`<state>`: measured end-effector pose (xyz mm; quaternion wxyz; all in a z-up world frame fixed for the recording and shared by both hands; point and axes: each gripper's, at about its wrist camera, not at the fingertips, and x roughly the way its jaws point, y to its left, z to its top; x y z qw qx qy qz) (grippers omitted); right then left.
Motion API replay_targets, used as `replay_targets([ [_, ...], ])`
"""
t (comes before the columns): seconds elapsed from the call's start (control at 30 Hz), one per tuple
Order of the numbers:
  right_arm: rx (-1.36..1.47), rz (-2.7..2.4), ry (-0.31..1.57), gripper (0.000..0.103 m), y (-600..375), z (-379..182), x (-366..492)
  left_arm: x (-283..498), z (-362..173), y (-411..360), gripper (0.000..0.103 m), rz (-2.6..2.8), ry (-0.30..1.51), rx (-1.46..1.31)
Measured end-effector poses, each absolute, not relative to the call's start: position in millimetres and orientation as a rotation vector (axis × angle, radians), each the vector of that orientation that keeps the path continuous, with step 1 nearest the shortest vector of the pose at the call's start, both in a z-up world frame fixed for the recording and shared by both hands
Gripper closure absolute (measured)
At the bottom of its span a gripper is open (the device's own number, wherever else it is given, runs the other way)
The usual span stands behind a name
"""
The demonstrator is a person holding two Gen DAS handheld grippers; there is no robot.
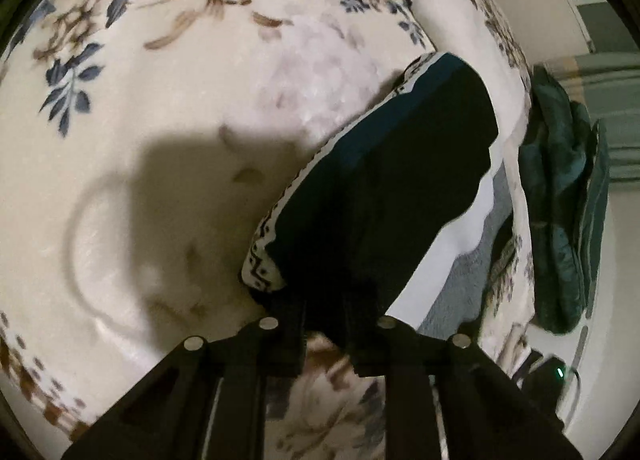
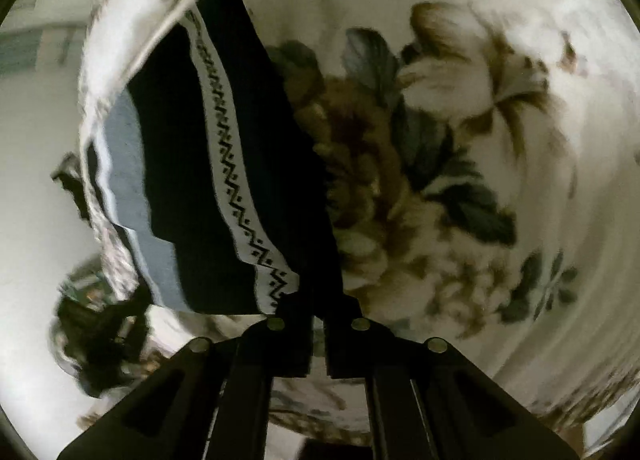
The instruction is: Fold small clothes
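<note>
A small dark garment [image 1: 384,188] with a white zigzag-patterned band hangs above a floral bedspread [image 1: 160,120]. My left gripper [image 1: 324,300] is shut on its lower corner. In the right wrist view the same garment [image 2: 224,164] stretches up and left from my right gripper [image 2: 318,308], which is shut on its other corner. The patterned band [image 2: 236,180] runs diagonally along it. The fingertips of both grippers are hidden in the dark cloth.
The cream bedspread with brown and blue flowers [image 2: 440,140] fills both views. A grey and white cloth [image 1: 468,236] lies under the garment at the bed's edge. A dark green bundle [image 1: 560,212] sits beyond the bed on the right.
</note>
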<state>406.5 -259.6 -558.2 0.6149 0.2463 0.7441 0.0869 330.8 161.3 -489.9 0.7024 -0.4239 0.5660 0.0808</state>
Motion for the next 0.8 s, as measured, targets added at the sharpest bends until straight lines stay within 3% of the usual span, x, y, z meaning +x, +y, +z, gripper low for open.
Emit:
replay_targets([
  [0.07, 0.590, 0.221, 1.694, 0.071, -265.9, -554.5, 414.1, 329.6, -479.1, 165.8, 0.075, 0.165, 1.288, -0.905],
  [0.1, 0.608, 0.235, 1.653, 0.051, -272.9, -548.0, 422.2, 330.0, -473.9, 167.8, 0.072, 0.158, 1.282, -0.887],
  [0.13, 0.617, 0.244, 1.622, 0.039, -276.8, -543.7, 428.9, 329.9, -463.2, 172.9, 0.058, 0.149, 1.256, -0.860],
  [0.17, 0.624, 0.261, 1.588, 0.038, -279.2, -539.0, 440.2, 329.0, -456.9, 175.8, 0.039, 0.148, 1.238, -0.843],
  [0.2, 0.620, 0.276, 1.559, 0.038, -280.3, -535.2, 452.5, 332.8, -450.8, 179.5, 0.035, 0.143, 1.209, -0.826],
  [0.4, 0.505, 0.330, 1.404, 0.038, -249.3, -530.3, 541.2, 393.2, -453.3, 192.9, 0.034, 0.135, 1.142, -0.784],
  [0.47, 0.451, 0.339, 1.384, 0.045, -235.5, -530.3, 564.1, 415.0, -458.1, 188.1, 0.034, 0.126, 1.134, -0.758],
  [0.5, 0.431, 0.360, 1.361, 0.085, -228.1, -529.1, 571.1, 425.3, -457.9, 184.3, 0.034, 0.122, 1.129, -0.738],
  [0.53, 0.400, 0.350, 1.352, 0.100, -226.2, -527.9, 574.4, 438.8, -458.8, 178.6, 0.034, 0.107, 1.126, -0.712],
  [0.8, 0.436, 0.187, 1.309, 0.101, -238.6, -526.1, 590.4, 509.3, -482.4, 155.9, 0.034, 0.051, 1.198, -0.571],
])
